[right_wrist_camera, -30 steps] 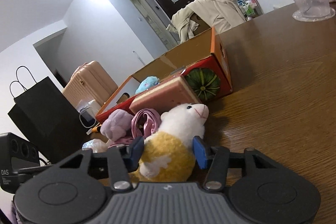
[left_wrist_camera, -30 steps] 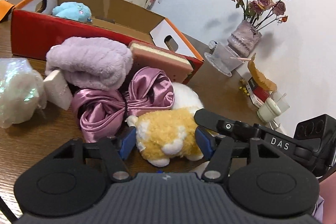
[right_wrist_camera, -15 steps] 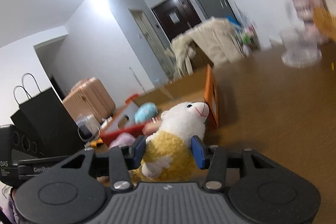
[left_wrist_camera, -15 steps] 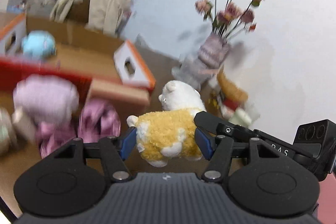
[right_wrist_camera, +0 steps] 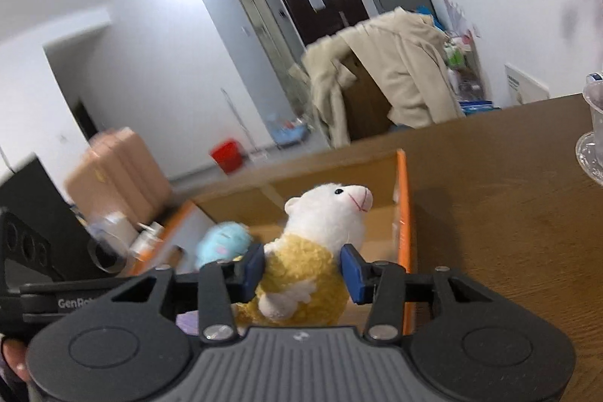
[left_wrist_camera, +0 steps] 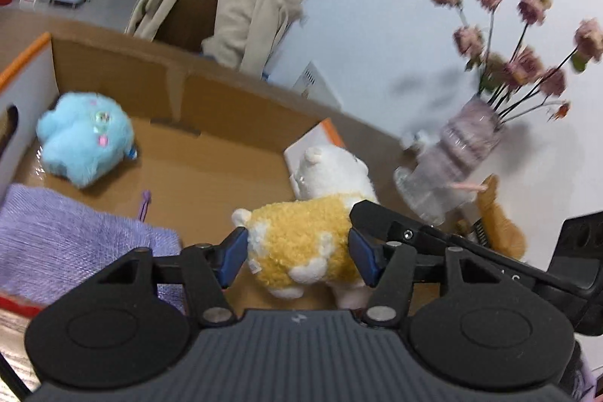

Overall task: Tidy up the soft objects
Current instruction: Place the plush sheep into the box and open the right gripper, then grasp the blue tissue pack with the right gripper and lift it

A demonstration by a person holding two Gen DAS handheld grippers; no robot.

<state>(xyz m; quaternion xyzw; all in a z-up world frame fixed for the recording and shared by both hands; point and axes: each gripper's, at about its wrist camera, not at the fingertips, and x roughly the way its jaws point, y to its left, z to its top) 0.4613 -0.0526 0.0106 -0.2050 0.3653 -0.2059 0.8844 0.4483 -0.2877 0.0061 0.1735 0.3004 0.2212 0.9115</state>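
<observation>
A yellow and white plush sheep (left_wrist_camera: 301,243) is held by both grippers at once. My left gripper (left_wrist_camera: 297,257) is shut on its yellow rear. My right gripper (right_wrist_camera: 303,270) is shut on its yellow body, its white head (right_wrist_camera: 331,210) sticking up. The sheep hangs over the open cardboard box (left_wrist_camera: 211,153), near the box's right end. A blue plush toy (left_wrist_camera: 84,145) lies inside the box at the left; it also shows in the right wrist view (right_wrist_camera: 224,243). A folded lilac towel (left_wrist_camera: 68,243) lies over the box's near side.
A glass vase of dried pink roses (left_wrist_camera: 463,153) stands on the brown table (right_wrist_camera: 508,213) right of the box. A beige coat (left_wrist_camera: 226,6) hangs on a chair behind the table. A black bag (right_wrist_camera: 34,228) and a tan suitcase (right_wrist_camera: 117,176) stand at the left.
Both grippers have lifted the sheep off the table and carried it up and forward over the box. The pile of soft things on the table has dropped out of view.
</observation>
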